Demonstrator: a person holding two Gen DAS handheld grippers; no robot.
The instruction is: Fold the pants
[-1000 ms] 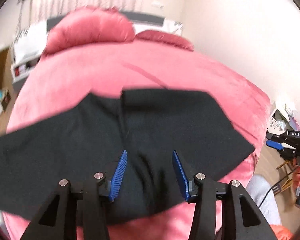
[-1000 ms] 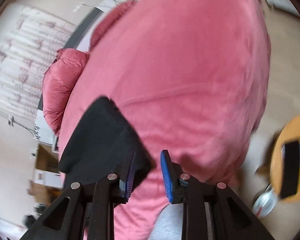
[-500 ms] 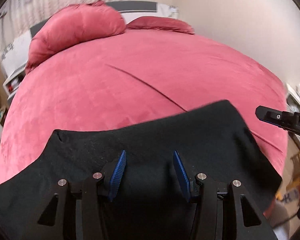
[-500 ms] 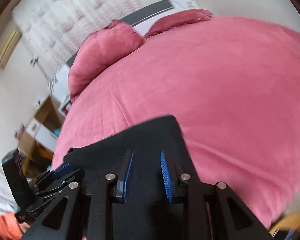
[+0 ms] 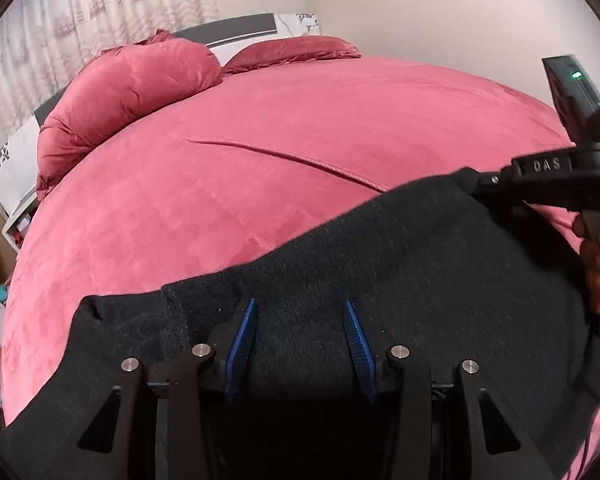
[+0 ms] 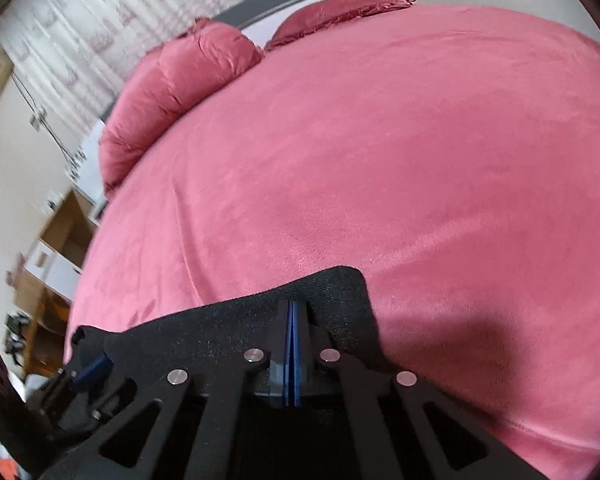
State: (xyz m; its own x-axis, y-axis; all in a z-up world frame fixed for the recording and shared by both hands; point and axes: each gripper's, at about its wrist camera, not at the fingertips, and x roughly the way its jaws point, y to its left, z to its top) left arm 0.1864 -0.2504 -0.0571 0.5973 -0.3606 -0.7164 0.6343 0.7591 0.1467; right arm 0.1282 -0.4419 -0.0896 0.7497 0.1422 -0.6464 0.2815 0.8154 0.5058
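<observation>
Pants [image 5: 400, 280] of black fabric lie spread across the near part of the bed [image 5: 300, 140], which carries a pink cover; their far edge runs from a corner at the left side of the left wrist view up to a corner at the right. The right gripper [image 6: 293, 320] has just closed: its blue pads, parted half a second ago with cloth lying under them, now meet with no gap visible. In the right wrist view they sit on the dark cloth near that right-hand corner, and in the left wrist view the same tool's tip reaches the corner, so a pinch on the fabric edge is likely; whether cloth is actually caught between the pads cannot be confirmed. The left gripper [image 5: 300, 336] stands partly open above the cloth near the left portion of the edge, its jaws having narrowed slightly, with fabric between the fingers [image 5: 242, 336] but no visible pressure on it. A hand [image 5: 598, 264] holds the right tool at the frame's right margin. Judgement: one corner is probably secured and the other is not, so the fold cannot yet be carried. The left gripper needs to close on its section of the edge first. Two pillows [image 5: 128, 92] lie at the head of the bed, well apart from the pants
</observation>
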